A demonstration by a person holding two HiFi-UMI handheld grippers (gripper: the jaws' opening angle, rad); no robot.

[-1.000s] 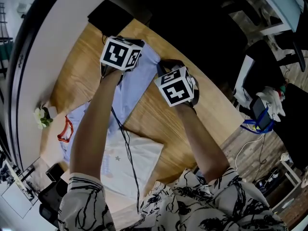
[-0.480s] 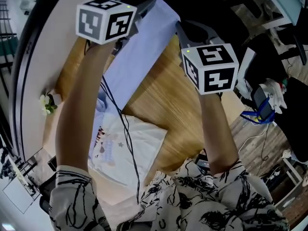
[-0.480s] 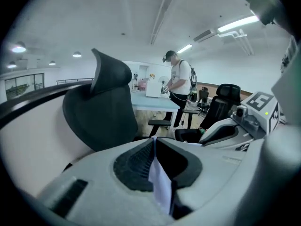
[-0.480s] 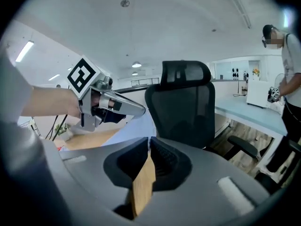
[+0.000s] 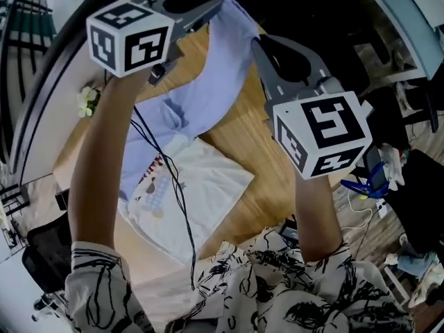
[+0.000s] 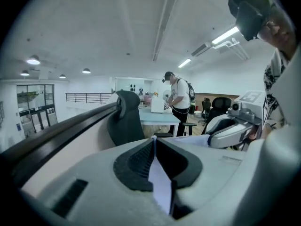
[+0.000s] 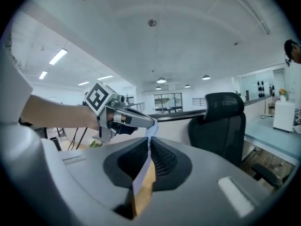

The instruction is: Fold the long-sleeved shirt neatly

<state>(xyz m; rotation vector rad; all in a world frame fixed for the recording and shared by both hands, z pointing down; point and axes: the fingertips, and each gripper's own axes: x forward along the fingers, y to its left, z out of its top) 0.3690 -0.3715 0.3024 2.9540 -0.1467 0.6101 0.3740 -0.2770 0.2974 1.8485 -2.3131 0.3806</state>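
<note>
Both grippers now sit higher than a second ago, and they have drawn the lavender long-sleeved shirt (image 5: 208, 82) up off the wooden counter (image 5: 244, 139). The left gripper (image 5: 216, 4) has its jaws clamped on one top edge of the cloth. The right gripper (image 5: 256, 42) has its jaws pinched on the other. The shirt hangs between them, its lower part trailing on the counter against a folded white garment (image 5: 205, 193).
</note>
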